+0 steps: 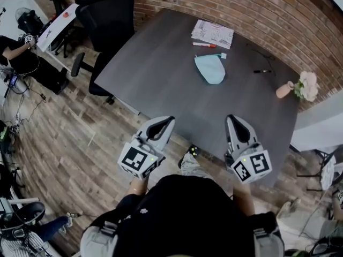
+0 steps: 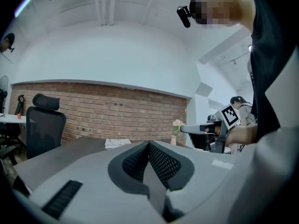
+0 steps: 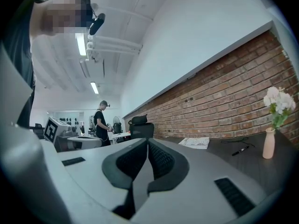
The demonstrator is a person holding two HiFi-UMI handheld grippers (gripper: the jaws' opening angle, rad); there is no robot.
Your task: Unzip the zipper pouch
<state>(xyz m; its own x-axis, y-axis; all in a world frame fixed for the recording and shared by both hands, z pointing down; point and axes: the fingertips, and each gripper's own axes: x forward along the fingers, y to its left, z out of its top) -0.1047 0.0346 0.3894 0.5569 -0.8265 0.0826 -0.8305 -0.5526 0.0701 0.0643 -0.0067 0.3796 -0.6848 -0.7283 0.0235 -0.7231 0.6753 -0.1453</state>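
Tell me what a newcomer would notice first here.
The left gripper and the right gripper, each with a marker cube, hover side by side at the near edge of the dark table, both shut and empty. Past them the light blue pouch lies flat, with papers behind it. A vase of pale flowers stands at the right end.

It's an office: ahead of the left gripper (image 1: 169, 120) and the right gripper (image 1: 231, 118) stands a big dark table (image 1: 161, 74) with papers (image 1: 213, 33) and pens (image 1: 203, 45), backed by a brick wall (image 1: 257, 9). A black swivel chair (image 1: 104, 15) waits beyond the left gripper. Farther off to that side a person (image 1: 16, 50) sits at a white desk (image 1: 56, 20) on wood floor (image 1: 59, 143), with strip lights (image 3: 84, 43) overhead.
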